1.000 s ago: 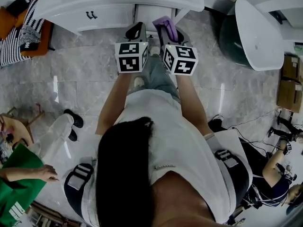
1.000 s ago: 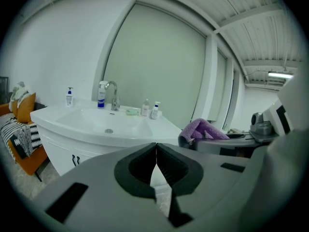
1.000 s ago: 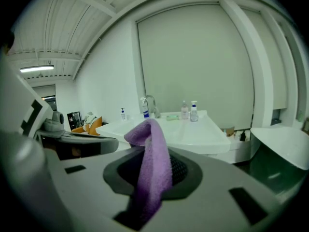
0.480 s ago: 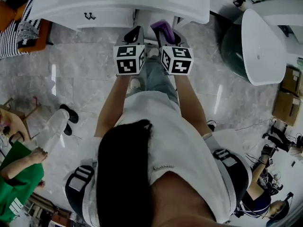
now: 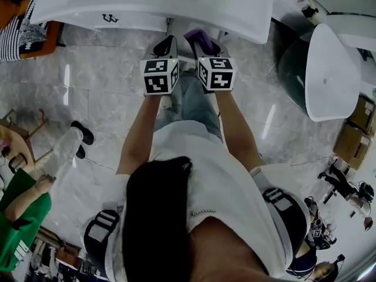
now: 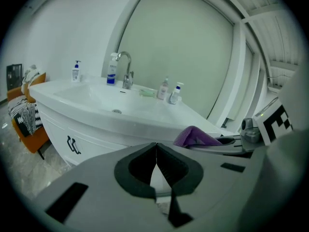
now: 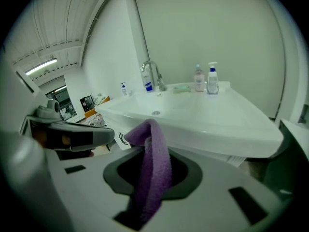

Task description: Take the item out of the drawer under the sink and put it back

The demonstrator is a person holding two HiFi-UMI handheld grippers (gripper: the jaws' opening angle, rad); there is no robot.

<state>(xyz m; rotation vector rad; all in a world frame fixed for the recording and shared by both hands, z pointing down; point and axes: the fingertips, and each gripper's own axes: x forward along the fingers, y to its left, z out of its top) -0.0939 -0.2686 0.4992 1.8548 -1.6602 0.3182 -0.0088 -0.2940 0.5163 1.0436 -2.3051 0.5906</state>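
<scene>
A purple cloth (image 5: 200, 39) hangs pinched in my right gripper (image 5: 207, 44), which is shut on it; in the right gripper view the cloth (image 7: 152, 166) drapes up out of the jaws. My left gripper (image 5: 166, 43) is alongside it, shut with nothing in it, its pads meeting in the left gripper view (image 6: 156, 151). Both are held out in front of the white sink cabinet (image 5: 153, 4), just below its rim. A white drawer (image 5: 176, 23) shows beneath the sink between the two grippers; its inside is hidden.
A faucet (image 7: 152, 74) and several bottles stand on the sink top. A cabinet front with a dark handle (image 5: 109, 18) is to the left. A white tub (image 5: 332, 69) stands at the right, an orange chair (image 5: 23, 31) at the far left, and a person in green (image 5: 20, 216) at the lower left.
Both grippers have crept a little closer to the sink, the right one still shut on the purple cloth. The head view has swung slightly, and the person in green shifted.
</scene>
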